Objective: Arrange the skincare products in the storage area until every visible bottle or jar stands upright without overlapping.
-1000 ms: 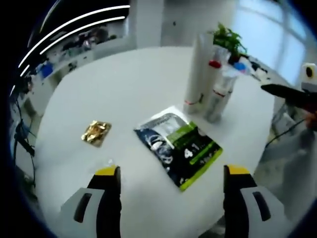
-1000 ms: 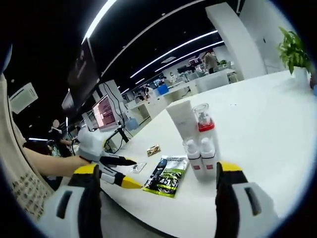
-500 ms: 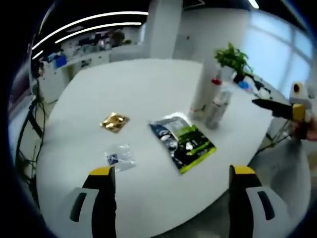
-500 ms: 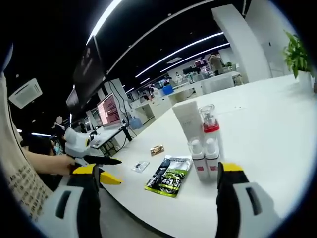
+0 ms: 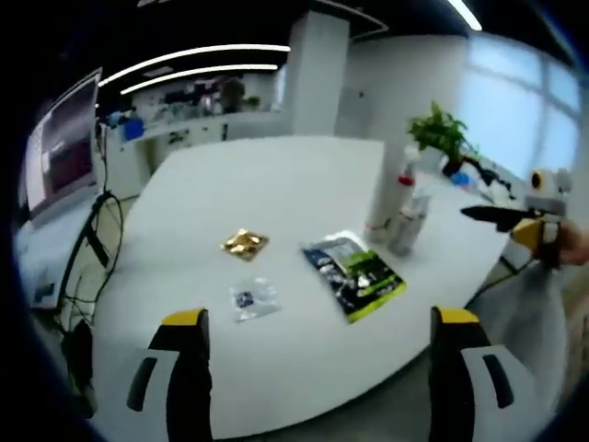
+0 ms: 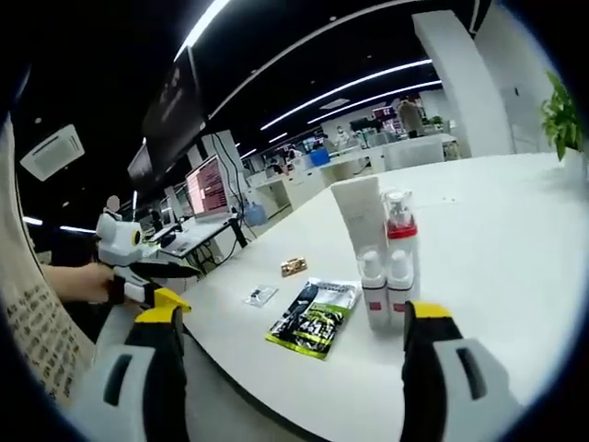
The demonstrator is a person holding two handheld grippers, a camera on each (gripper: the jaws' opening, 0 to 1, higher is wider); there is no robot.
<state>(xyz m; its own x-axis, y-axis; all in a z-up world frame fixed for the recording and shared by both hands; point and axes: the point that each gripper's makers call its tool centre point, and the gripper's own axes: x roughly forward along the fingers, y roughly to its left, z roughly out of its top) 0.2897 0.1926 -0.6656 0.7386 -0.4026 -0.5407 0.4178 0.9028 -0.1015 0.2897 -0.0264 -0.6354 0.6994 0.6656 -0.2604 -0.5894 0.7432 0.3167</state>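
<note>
left gripper (image 5: 317, 322): jaws apart, empty, off the near edge of white table (image 5: 276, 184) | right gripper (image 6: 290, 318): jaws apart, empty | white tube (image 6: 361, 214), red-collared pump bottle (image 6: 400, 221), two small bottles (image 6: 386, 285): upright, clustered, touching | green-black sachet (image 6: 315, 318), gold packet (image 5: 245, 244), clear packet (image 5: 254, 296): flat, beside them

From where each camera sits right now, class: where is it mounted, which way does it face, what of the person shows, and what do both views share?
Left gripper view: rides the left tongs, facing across the white table; the right tongs enter from the right.
Right gripper view: rides the right tongs, facing the bottles; a hand holds the left tongs.
Shared: bottles, green sachet, gold packet.
</note>
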